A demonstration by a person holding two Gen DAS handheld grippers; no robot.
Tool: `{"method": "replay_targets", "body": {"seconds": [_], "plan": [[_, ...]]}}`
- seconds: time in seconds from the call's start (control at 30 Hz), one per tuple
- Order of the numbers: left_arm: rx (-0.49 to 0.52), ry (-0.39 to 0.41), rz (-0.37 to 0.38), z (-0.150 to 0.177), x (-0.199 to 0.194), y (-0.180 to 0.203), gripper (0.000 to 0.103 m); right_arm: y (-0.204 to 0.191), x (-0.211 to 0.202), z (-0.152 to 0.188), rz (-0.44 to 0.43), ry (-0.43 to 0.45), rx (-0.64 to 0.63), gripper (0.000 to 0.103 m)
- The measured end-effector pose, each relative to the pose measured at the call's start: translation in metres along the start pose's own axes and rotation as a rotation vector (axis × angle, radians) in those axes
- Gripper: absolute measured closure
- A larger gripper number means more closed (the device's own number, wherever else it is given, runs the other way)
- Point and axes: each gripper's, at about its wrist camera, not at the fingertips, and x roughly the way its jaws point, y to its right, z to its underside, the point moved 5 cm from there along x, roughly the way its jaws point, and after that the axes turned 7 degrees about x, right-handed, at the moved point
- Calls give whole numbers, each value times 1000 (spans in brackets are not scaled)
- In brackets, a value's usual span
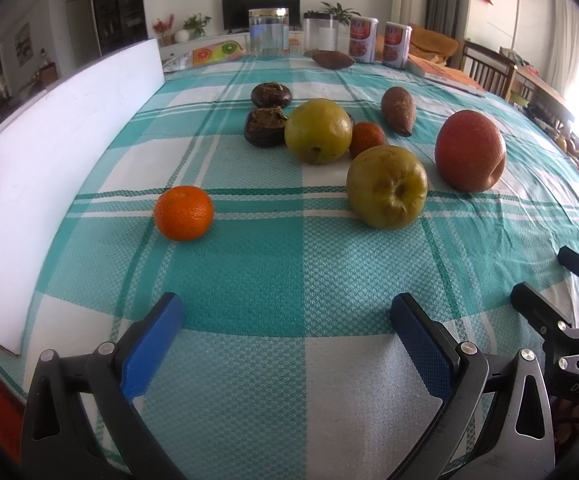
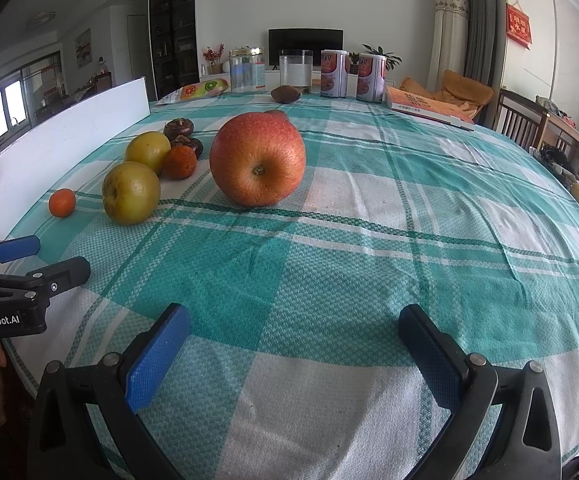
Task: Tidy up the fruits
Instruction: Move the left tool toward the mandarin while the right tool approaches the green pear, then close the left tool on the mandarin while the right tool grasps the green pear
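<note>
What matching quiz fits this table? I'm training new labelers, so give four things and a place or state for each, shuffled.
Things:
1. red apple
2. lone tangerine
3. sweet potato
4. left gripper

Places or states:
A. alone, nearest the white board
B. open, holding nothing
C. pointed, behind the green apples
D. largest fruit, right of the cluster

Pairs: 1-D, 2-A, 3-C, 4-B
</note>
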Motion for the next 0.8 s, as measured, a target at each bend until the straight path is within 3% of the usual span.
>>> {"method": "replay_targets", "body": {"seconds": [0.13,0.3,0.5,0.6,0.67,0.77,0.8], "plan": [[8,-33,38,3,-4,-6,1,0,0,-1,-2,4,0,0],[-67,-23,94,-4,-10,-37,1,1,1,-2,5,4,3,0],[-2,-37,102,-36,7,-60,5,1,3,-3,7,-1,5,0],[27,-68,115,-36,20,-63,30,3,4,-5,4,-26,7,0],[38,-82,136,-32,25,-63,35,3,4,-9,-8,-88,18,0],[61,-54,135,-32,23,-63,46,-4,3,-20,-152,-126,88,0],[56,-48,139,-35,24,-65,58,-12,6,-24,-195,-152,88,0]]}}
